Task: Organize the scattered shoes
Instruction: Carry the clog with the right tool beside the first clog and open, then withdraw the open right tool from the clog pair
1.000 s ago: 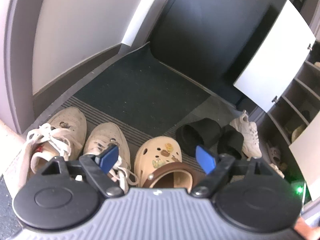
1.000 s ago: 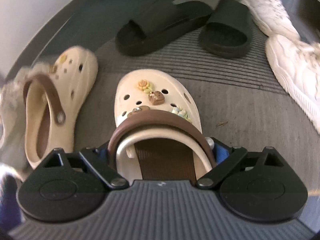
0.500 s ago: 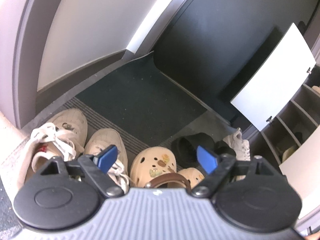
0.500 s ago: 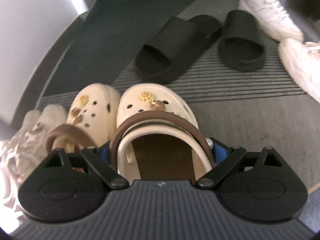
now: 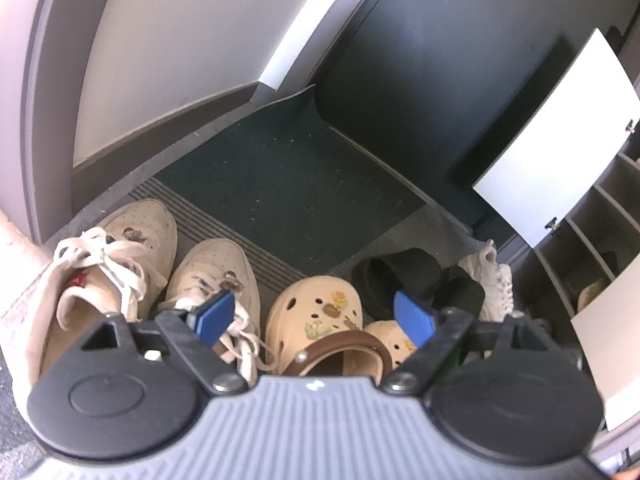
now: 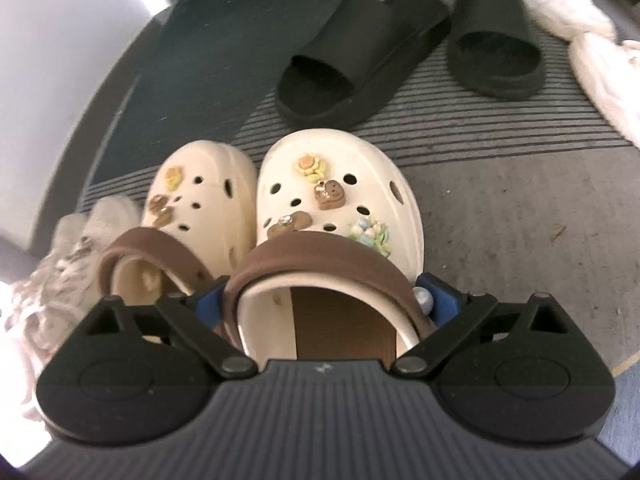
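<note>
Cream foam clog (image 6: 340,200), brown heel strap, decorative charms on the toe: grasped at the heel by the right claw (image 6: 326,304), blue pads pressing on both sides of the strap end; toe points straight ahead of the claw, sole at or just above the ribbed mat (image 6: 460,136) — contact not discernible

Matching clog (image 6: 200,200): just left of the right claw, side by side with the grasped one and touching or nearly so, toes level. Judged: pair aligned, release still to come

Beige lace-up sneakers (image 5: 132,264): ahead and left of the left claw (image 5: 316,320), paired side by side, toes the same way as the clogs. Judged: already sorted

Left claw: released, blue pads spread wide, nothing between them; hovers above the sneaker and clog row

Black slides (image 6: 360,48): ahead and right of the right claw, splayed at differing angles. Judged: not yet arranged

White sneakers (image 6: 592,40): far right of the right claw, loosely placed, partly out of view. Judged: not yet arranged

Shoe cabinet (image 5: 592,240): far right of the left claw, door open, compartments partly filled

Progress, judged: about half; two pairs lined up, two remaining
</note>
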`<state>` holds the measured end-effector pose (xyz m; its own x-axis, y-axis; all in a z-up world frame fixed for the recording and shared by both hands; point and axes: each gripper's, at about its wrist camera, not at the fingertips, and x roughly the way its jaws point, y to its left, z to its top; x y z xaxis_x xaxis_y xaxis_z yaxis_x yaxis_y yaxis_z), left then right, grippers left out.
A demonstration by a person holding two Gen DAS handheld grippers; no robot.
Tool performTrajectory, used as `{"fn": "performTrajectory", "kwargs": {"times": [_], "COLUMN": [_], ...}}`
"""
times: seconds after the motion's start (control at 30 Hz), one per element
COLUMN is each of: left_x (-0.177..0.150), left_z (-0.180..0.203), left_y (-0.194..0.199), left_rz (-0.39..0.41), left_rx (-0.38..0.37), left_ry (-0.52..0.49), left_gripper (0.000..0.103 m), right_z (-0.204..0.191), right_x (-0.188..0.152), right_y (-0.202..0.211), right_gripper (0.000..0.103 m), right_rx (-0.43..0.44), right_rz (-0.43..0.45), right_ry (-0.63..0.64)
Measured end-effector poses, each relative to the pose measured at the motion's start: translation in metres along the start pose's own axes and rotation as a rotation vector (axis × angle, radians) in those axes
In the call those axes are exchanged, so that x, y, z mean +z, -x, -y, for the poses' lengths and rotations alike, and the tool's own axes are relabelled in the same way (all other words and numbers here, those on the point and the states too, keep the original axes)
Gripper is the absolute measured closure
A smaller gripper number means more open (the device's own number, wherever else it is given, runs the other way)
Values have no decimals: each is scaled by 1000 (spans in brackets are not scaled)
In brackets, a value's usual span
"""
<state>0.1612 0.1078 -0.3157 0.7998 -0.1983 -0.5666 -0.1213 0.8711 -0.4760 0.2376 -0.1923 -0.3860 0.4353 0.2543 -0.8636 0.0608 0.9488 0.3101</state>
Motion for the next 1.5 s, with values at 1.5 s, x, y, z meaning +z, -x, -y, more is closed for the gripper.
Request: {"fn": "performTrajectory", "kwargs": {"times": [1.5], "left_x": [-66], "left_z": [81], "left_y": [-45], "left_rz": [-225], "left_rx": [49], "left_ry": [-394], "left_gripper": [13], "right_z": [99], "right_x": [-70], "right_y": [108], "right_gripper": [1], "right_rx": [25], "right_rz": [101], "right_ry": [140]}}
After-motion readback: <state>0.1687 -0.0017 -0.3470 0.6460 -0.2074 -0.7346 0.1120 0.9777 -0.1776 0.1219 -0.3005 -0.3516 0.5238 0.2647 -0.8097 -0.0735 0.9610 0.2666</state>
